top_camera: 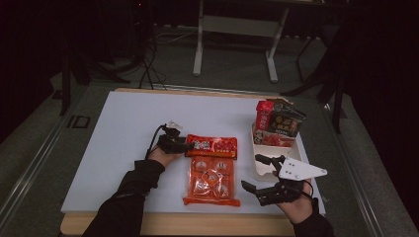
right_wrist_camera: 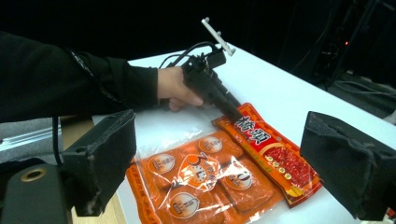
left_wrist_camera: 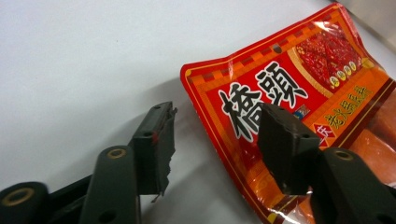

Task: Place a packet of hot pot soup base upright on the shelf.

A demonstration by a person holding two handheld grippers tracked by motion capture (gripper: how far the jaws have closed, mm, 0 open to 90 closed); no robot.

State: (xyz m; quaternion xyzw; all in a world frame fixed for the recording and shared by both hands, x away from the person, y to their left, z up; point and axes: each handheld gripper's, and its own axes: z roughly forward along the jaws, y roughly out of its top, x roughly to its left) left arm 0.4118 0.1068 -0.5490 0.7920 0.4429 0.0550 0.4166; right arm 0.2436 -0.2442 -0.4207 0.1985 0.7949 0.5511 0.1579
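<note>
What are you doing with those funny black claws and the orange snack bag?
A person holds a hand-held gripper in each hand at a white table. The left hand-held gripper is open, its jaws on either side of the top corner of the orange snack bag, which lies flat. The right hand-held gripper is open too, waiting beside the bag. More snack packets stand in a white tray at the right.

Dim room, lit white table (top_camera: pixel 123 128); near fingers (right_wrist_camera: pixel 100 158) blurred.
</note>
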